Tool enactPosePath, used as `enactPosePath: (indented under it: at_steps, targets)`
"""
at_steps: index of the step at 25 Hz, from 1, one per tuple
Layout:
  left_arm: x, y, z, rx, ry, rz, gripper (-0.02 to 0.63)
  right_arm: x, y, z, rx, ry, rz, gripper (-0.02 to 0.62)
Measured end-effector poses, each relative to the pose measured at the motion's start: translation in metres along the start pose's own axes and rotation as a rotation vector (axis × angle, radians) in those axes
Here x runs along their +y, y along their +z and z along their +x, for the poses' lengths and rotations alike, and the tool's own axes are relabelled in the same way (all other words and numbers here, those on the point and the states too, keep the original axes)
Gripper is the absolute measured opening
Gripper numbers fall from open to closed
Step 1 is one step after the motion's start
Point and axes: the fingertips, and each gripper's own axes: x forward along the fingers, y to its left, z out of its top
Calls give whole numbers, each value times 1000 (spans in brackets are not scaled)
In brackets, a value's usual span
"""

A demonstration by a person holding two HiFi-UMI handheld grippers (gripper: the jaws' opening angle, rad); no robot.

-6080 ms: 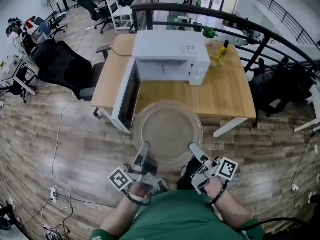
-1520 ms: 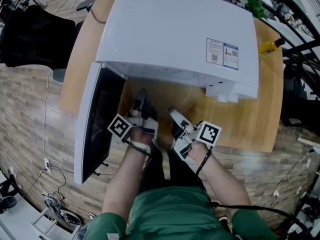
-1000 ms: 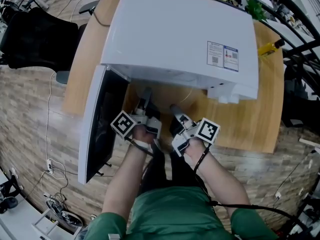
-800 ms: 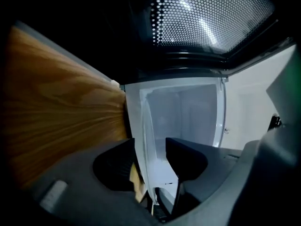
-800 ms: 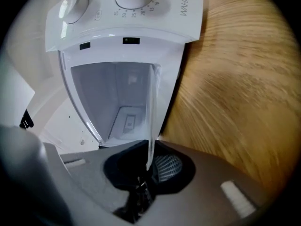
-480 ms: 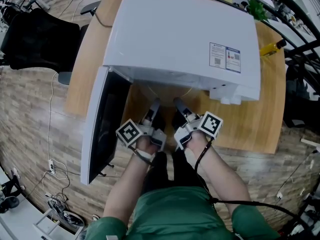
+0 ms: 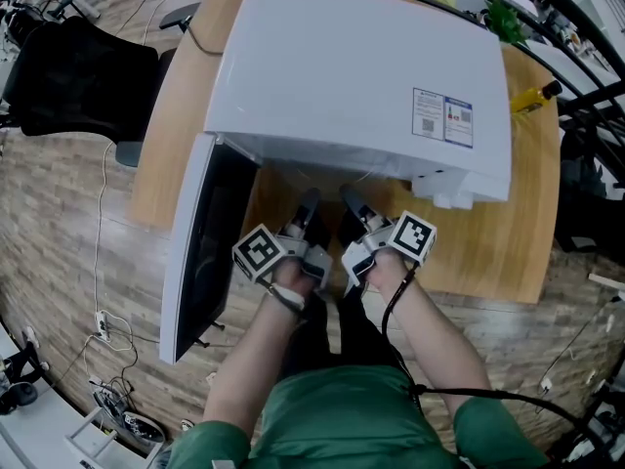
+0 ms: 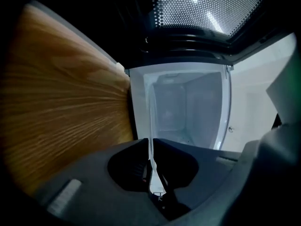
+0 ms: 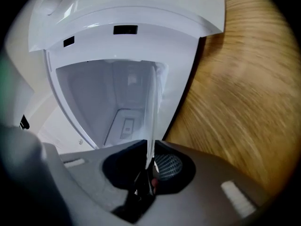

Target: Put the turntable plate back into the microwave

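The microwave (image 7: 361, 76) has a smooth white casing with a soft sheen and printed stickers (image 7: 444, 120) on its top. Its door (image 7: 200, 252) is dark and glossy. At the top of the left gripper view, the door's window shows a finely perforated metal mesh (image 8: 207, 8). The plate (image 9: 154, 107) is clear, smooth glass. The bench (image 7: 488, 242) is light wood with visible grain and a satin finish. The floor (image 7: 59, 223) is matt wood-look planking. The shirt (image 7: 342, 418) is green cloth.

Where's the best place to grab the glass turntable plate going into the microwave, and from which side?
Pinch the near rim of the turntable plate, coming level from the open front of the microwave. It is a wide flat disc seen edge-on, so only the rim is thin enough to pinch.
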Motion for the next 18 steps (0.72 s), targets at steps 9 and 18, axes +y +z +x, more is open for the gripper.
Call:
enactPosePath:
  at_steps: [9,18]
  targets:
    - [-3,5,12,-18,-12,-17,38,-1,-8,-9,-7,-37,-44,35]
    - [0,10,22,-5,19,26,38,4,3,0,-35,-29,-26,32]
